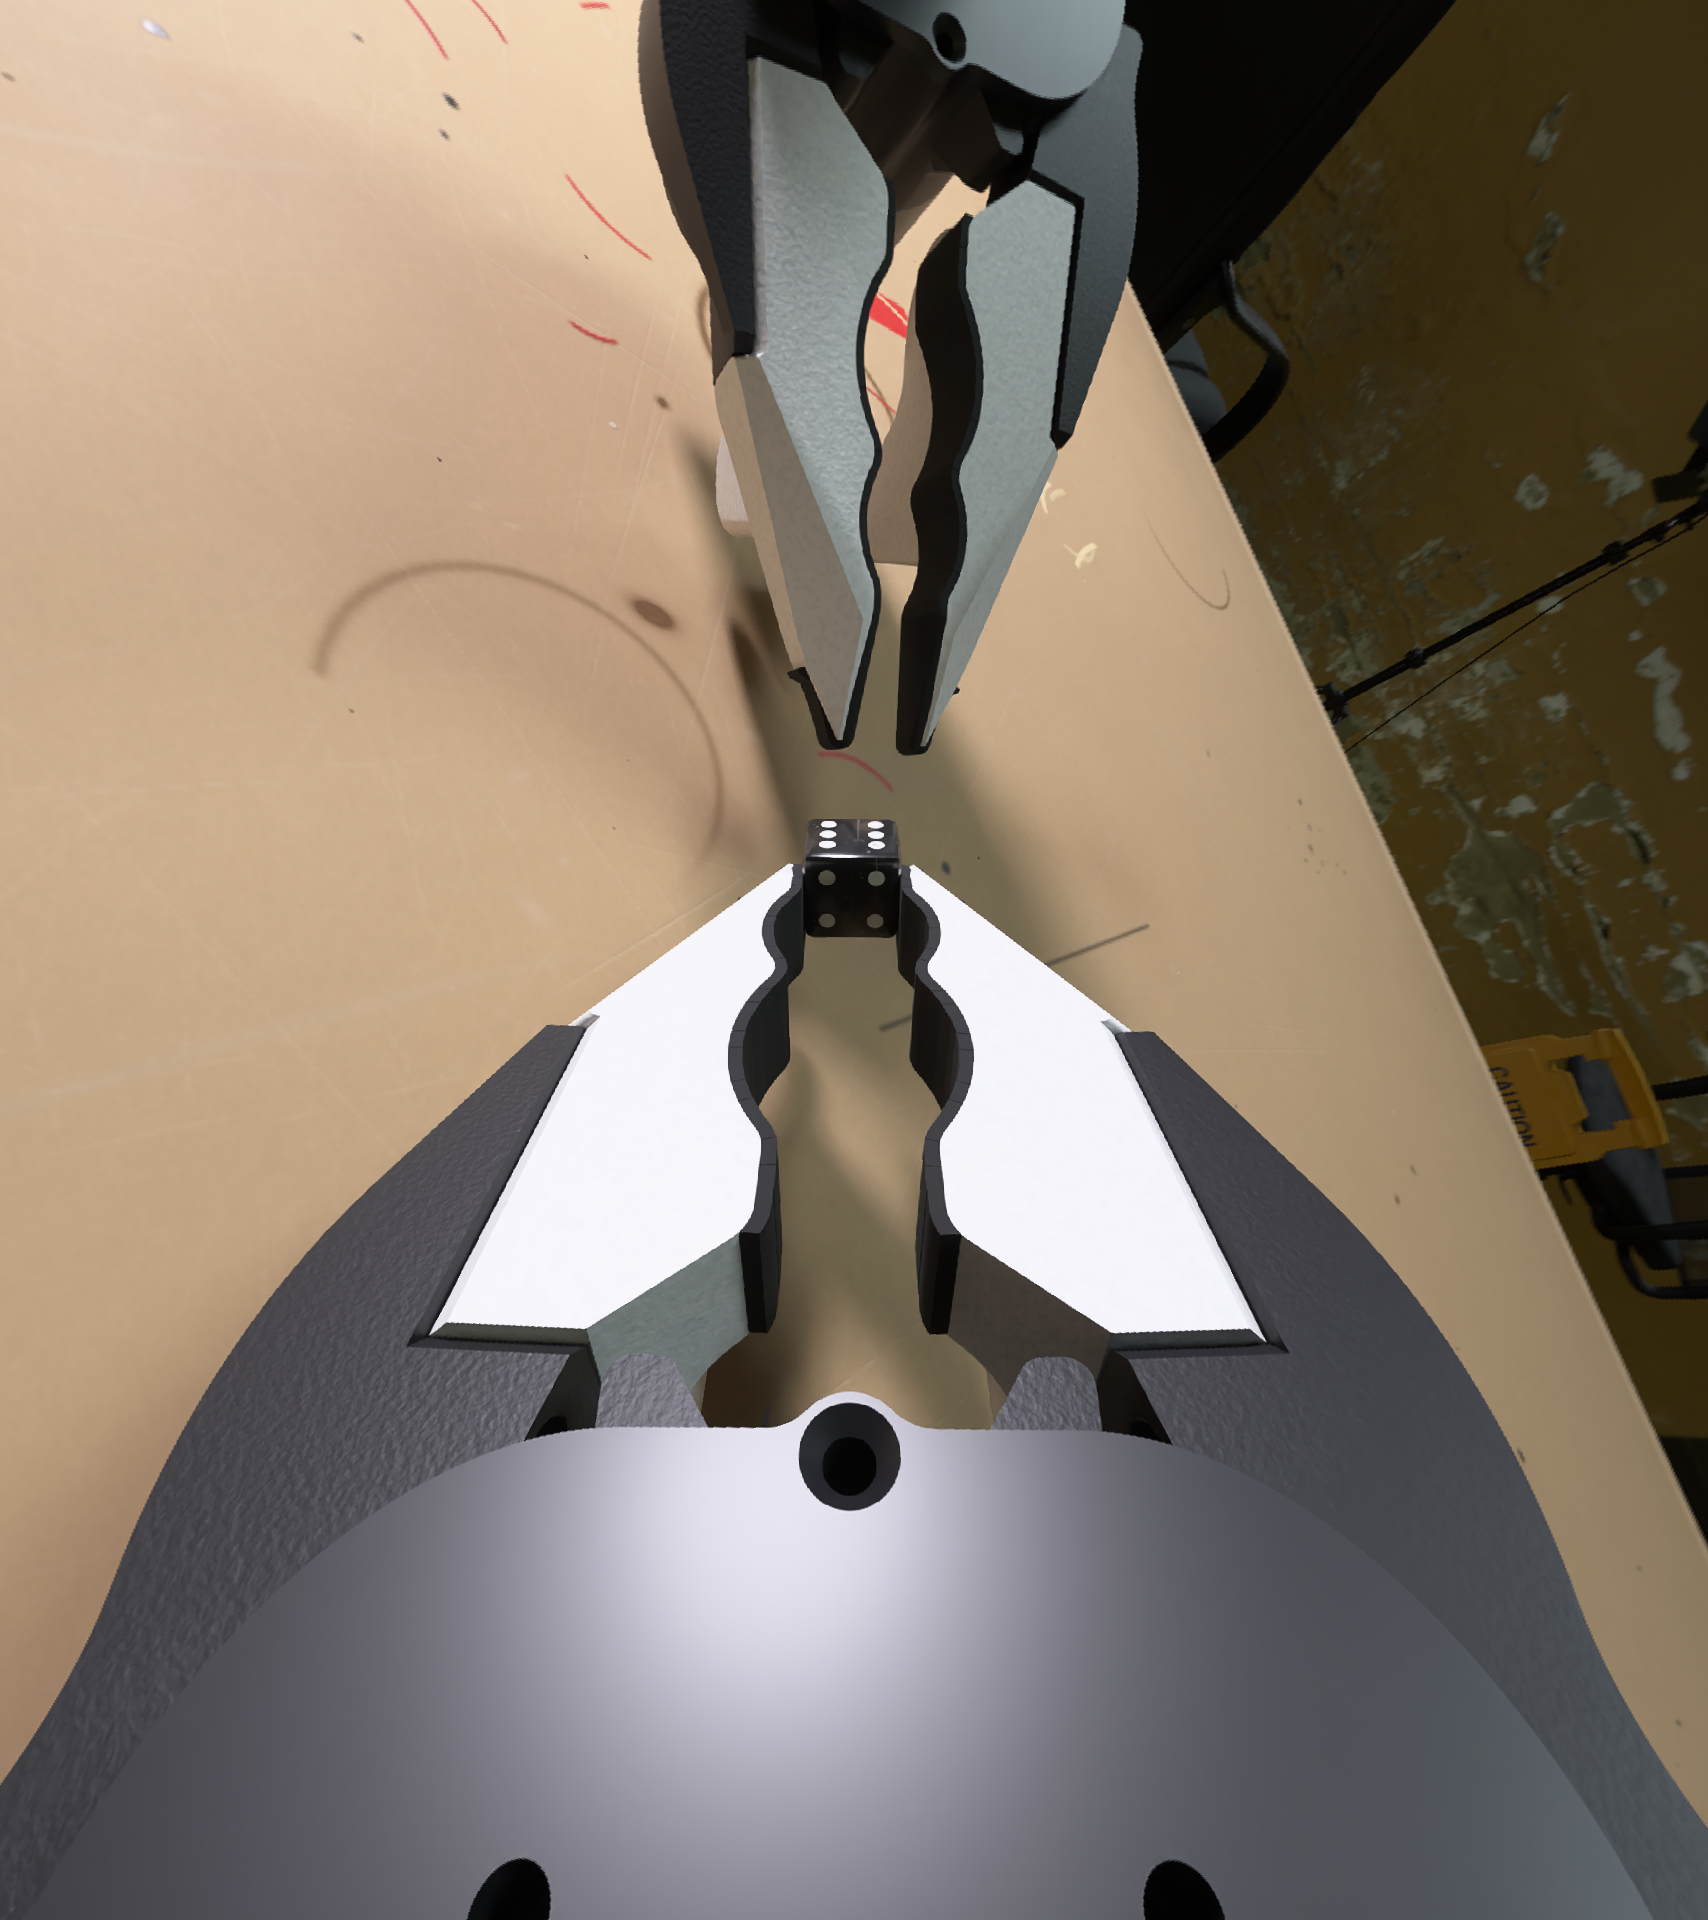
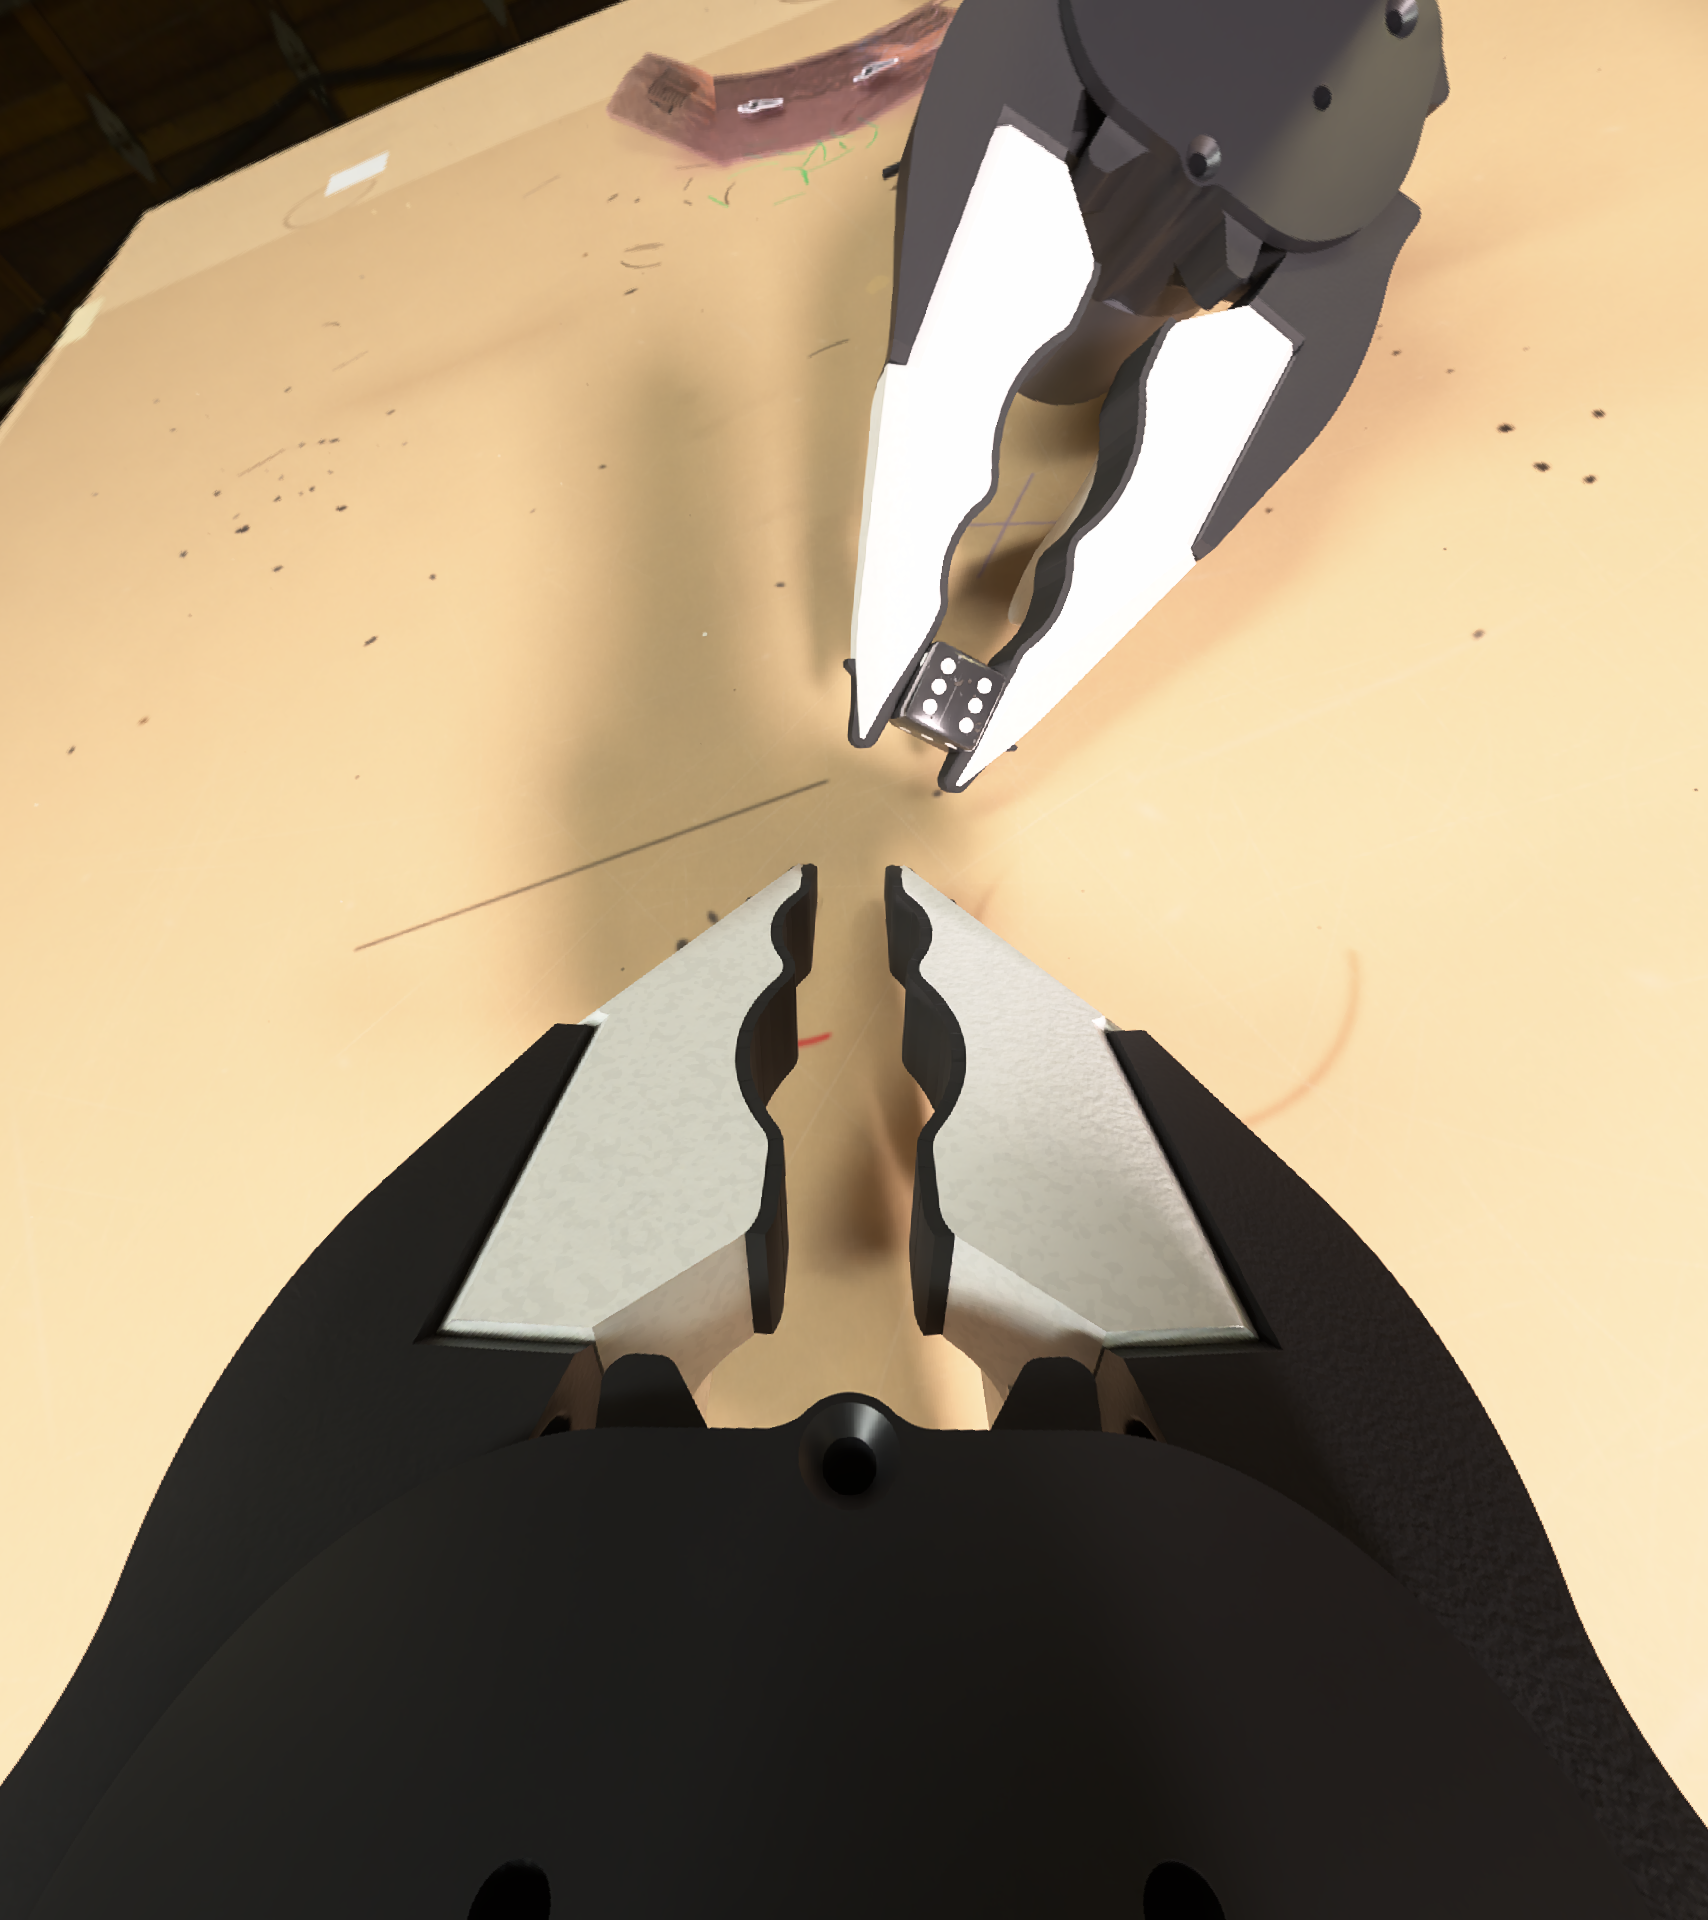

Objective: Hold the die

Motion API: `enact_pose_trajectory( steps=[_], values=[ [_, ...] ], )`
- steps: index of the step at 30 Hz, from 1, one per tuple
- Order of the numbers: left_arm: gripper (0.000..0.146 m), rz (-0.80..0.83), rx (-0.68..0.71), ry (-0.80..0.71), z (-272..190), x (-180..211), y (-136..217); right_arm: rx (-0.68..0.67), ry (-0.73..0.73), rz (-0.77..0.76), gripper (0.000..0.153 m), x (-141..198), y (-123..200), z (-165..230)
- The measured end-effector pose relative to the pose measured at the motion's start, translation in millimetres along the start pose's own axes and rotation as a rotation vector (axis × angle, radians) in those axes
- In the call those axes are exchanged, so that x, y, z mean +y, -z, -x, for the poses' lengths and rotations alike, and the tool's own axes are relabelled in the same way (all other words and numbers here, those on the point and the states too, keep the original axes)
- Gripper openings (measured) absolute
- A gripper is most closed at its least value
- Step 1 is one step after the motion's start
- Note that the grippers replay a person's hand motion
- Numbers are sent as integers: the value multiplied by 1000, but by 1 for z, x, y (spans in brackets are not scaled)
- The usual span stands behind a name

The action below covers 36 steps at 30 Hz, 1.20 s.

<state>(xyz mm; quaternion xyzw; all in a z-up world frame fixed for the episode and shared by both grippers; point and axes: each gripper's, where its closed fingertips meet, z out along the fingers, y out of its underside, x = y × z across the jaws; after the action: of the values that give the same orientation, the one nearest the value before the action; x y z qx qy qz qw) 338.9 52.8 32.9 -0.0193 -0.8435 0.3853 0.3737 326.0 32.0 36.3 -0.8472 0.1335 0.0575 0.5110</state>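
A small black die [image 1: 851,878] with white pips sits between the tips of my left gripper [image 1: 851,883], which is shut on it just above the tan table. In the right wrist view the die [image 2: 949,707] shows pinched between the left gripper's [image 2: 917,748] white fingers. My right gripper [image 2: 849,883] faces it from the other side, a short way off, its jaws nearly together with a narrow gap and nothing between them. It also shows in the left wrist view [image 1: 871,743], its tips a short way beyond the die.
The tan table [image 1: 310,935] bears scuffs, red marks and a dark ring stain. Its edge runs down the right of the left wrist view, with a dark room and a yellow floor sign [image 1: 1577,1091] beyond. A brown smear [image 2: 756,99] lies at the table's far side.
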Motion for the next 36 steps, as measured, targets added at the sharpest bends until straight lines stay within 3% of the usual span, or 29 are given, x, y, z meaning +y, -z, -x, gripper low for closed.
enact_pose_trajectory(
  steps=[36],
  values=[
    [16,-6,63,90,-8,7,-1,-28,27,25,13,5,-5,7]
  ],
)
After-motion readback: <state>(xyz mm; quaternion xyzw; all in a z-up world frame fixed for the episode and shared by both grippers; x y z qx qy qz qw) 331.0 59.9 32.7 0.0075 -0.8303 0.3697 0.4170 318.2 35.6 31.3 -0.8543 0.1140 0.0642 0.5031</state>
